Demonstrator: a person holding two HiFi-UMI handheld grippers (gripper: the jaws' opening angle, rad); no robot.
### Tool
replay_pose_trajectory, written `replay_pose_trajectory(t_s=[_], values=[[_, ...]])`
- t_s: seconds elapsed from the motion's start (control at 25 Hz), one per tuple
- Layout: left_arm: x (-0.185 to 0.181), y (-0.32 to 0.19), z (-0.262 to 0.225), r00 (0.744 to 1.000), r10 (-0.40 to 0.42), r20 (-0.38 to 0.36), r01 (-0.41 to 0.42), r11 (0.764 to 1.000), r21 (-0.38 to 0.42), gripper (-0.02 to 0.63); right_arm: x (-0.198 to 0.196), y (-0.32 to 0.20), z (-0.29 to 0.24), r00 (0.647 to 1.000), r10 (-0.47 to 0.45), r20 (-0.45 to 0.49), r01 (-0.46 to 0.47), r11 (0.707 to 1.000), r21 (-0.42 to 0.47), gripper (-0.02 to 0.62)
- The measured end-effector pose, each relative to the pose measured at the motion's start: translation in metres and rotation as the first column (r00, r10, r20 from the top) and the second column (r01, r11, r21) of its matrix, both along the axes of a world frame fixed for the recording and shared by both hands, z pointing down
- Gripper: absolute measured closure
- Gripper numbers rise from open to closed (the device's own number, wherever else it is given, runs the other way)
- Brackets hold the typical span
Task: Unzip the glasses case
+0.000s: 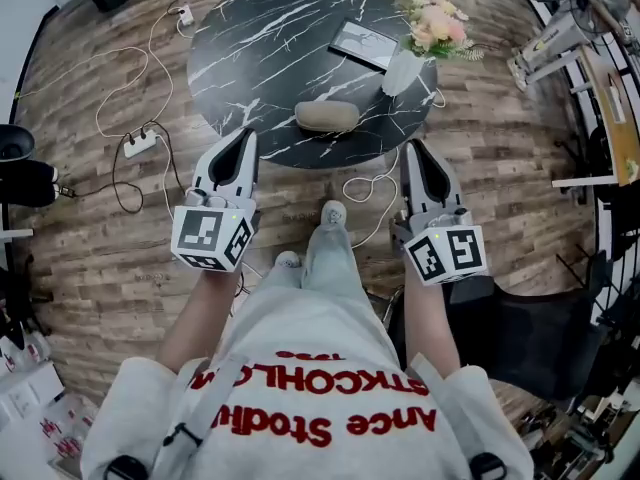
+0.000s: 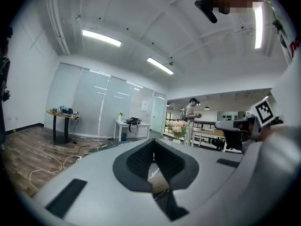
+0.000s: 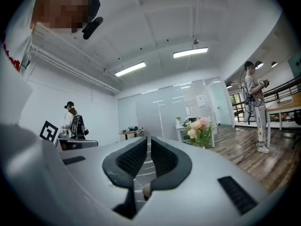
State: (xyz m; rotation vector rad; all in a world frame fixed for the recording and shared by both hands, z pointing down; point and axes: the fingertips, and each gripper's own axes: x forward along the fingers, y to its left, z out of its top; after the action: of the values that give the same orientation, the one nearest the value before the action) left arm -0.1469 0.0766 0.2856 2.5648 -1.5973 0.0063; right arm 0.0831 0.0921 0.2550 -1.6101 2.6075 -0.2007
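The beige oval glasses case [image 1: 325,115] lies closed near the front edge of the round black marble table [image 1: 260,38]. My left gripper [image 1: 247,133] is held level just short of the table's near edge, left of the case, apart from it. Its jaws are shut with nothing in them, and their tips meet in the left gripper view [image 2: 153,142]. My right gripper [image 1: 413,146] hovers at the table's edge to the right of the case and touches nothing. A narrow gap shows between its pads [image 3: 148,142], with nothing between them.
A framed picture [image 1: 363,44] and a white vase of pink flowers [image 1: 437,23] stand on the far right of the table. A power strip [image 1: 140,144] and cables lie on the wooden floor at left. A black chair [image 1: 540,328] is at my right. Other people stand in the background [image 2: 192,109] [image 3: 256,102].
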Motion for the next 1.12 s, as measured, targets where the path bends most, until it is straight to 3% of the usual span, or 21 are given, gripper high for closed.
replay_pose_trajectory(t_s=[0.16,0.32,0.44,0.64,0.88,1.12], values=[[0.01,-0.04,-0.003,1.0,-0.017,-0.012,0.017,1.0,-0.004,0.597,-0.003,-0.054,-0.005,0.993,-0.114,0.015,0.114,0.993,0.012,0.557],[0.026,-0.079,-0.005,0.998,-0.034,-0.051,0.034,0.999,-0.001,0.597,-0.008,-0.1,-0.007,0.956,-0.293,-0.03,0.293,0.956,0.014,0.557],[0.04,-0.099,-0.001,0.997,-0.047,-0.064,0.046,0.999,-0.013,0.597,0.002,-0.125,-0.004,0.931,-0.354,-0.086,0.357,0.934,0.023,0.557],[0.055,-0.123,0.011,0.994,-0.061,-0.088,0.057,0.998,-0.04,0.597,0.016,-0.158,0.033,0.908,-0.412,-0.078,0.409,0.911,-0.057,0.557],[0.067,-0.145,0.038,0.996,-0.022,-0.089,0.012,0.994,-0.109,0.597,0.016,-0.167,0.084,0.888,-0.448,-0.106,0.428,0.888,-0.168,0.557],[0.084,-0.164,0.084,0.994,0.105,-0.032,-0.11,0.969,-0.22,0.597,0.005,-0.171,0.154,0.864,-0.479,-0.155,0.419,0.855,-0.307,0.557]])
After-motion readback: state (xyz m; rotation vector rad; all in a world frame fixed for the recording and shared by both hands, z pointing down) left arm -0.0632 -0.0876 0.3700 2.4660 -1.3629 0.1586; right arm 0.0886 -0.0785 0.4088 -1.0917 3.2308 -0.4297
